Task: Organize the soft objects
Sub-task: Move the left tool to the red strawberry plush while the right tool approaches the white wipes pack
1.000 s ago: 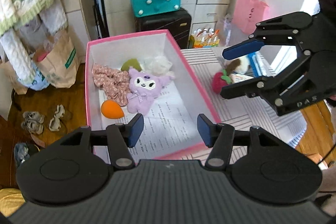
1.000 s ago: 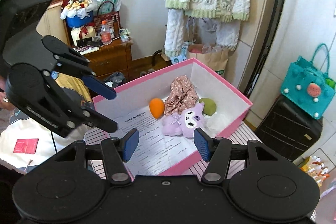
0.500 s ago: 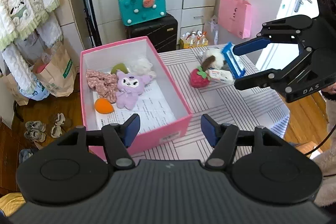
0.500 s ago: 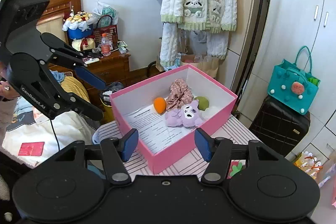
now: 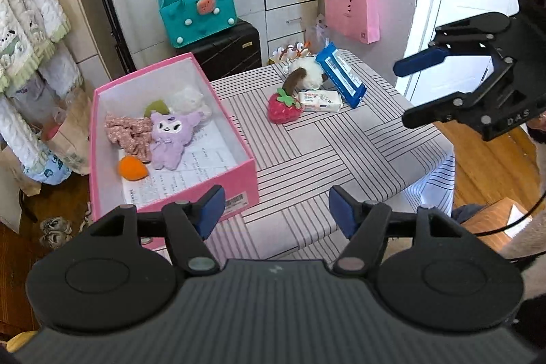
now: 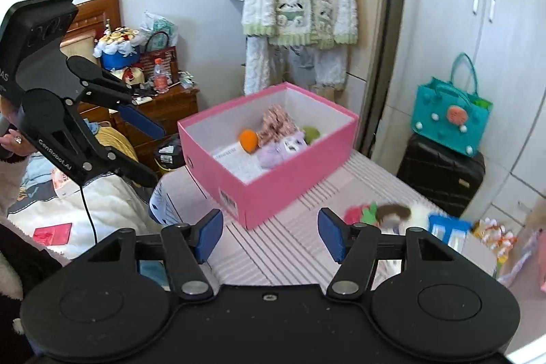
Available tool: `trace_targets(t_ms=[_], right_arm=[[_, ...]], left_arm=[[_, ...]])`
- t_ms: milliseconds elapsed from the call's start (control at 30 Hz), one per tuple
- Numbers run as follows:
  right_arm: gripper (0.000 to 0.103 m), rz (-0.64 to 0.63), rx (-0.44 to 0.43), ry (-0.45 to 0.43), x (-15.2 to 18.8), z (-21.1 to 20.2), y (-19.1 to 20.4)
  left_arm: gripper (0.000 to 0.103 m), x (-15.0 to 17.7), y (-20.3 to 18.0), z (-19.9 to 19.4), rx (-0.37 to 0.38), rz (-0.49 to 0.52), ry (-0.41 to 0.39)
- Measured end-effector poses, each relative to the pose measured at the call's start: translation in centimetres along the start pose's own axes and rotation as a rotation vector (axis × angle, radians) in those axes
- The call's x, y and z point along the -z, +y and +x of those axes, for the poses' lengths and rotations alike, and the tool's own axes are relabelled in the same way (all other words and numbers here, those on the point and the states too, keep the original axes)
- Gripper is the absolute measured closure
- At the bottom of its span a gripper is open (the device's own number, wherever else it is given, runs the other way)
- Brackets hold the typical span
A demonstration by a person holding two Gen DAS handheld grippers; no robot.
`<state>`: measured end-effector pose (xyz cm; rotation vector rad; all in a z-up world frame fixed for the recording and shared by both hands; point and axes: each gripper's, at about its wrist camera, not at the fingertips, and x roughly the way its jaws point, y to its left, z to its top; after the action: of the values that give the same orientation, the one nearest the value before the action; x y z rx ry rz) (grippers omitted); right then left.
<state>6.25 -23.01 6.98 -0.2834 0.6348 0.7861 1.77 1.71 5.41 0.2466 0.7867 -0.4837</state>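
A pink box [image 5: 244, 174] [image 6: 273, 197] stands on the left of the striped table [image 5: 341, 152]. It holds a purple plush [image 5: 170, 139], an orange plush [image 5: 131, 168], a floral scrunchie [image 5: 128, 133], a green piece [image 5: 155, 108] and a white fluffy piece [image 5: 187, 98]. On the table lie a red strawberry plush [image 5: 281, 110] [image 6: 355, 215] and a white-and-brown plush [image 5: 303, 75]. My left gripper [image 5: 274, 210] is open and empty above the table's near edge. My right gripper [image 6: 269, 231], also seen at the right in the left wrist view [image 5: 409, 91], is open and empty.
A blue packet [image 5: 341, 79] and a tissue pack [image 5: 320, 101] lie beside the plushes. A black suitcase [image 5: 221, 48] with a teal bag [image 5: 196, 11] stands behind the table. A pink bag [image 5: 351, 11] hangs on the wall. A bed [image 6: 85, 210] is at the left in the right wrist view.
Both grippers have pulled back and up from the pink box, staying open and empty. More of the table and the plushes on it now shows.
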Motion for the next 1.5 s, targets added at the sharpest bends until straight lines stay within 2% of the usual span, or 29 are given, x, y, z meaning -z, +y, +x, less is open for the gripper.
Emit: trace_targets(t_ms=[233,400,600,800,1167,1333,1433,1500], right_arm=[[0.035,0.066,0.026,-0.005,4.9,0.0,-1.7],[0.035,0.138,0.036,-0.003,7.9,1.0,-3.9],[0.035,0.166,0.051,-0.045,10.3,2.5,-6.3],[0.034,0.154,0.088,-0.091,11.7,4.5,-8.5],[0.035,0.101,0.136,-0.09,11.8,10.8,-12.5],[0.035,0.082,0.149,-0.069,11.1,13.2,-14.0],[0.035,0.07,0.16,-0.056,11.0,14.4,-14.8],[0.035,0.064,0.159,-0.049,11.0,15.0,-15.3]], left_arm=[[0.037,0.7,-2.3,3.7,0.069,-0.002,-0.002],[0.037,0.1,-3.8,6.2,0.098,-0.006,-0.051],[0.037,-1.5,-5.0,9.4,0.099,-0.016,-0.11],[0.034,-3.3,-4.7,13.1,0.113,-0.072,-0.115],[0.034,-6.4,-4.8,18.8,0.016,-0.128,-0.155],[0.034,-7.4,-4.7,21.8,-0.022,-0.159,-0.127],[0.034,-7.9,-4.9,22.9,-0.097,-0.184,-0.11],[0.034,-8.4,-5.0,23.4,-0.106,-0.19,-0.118]])
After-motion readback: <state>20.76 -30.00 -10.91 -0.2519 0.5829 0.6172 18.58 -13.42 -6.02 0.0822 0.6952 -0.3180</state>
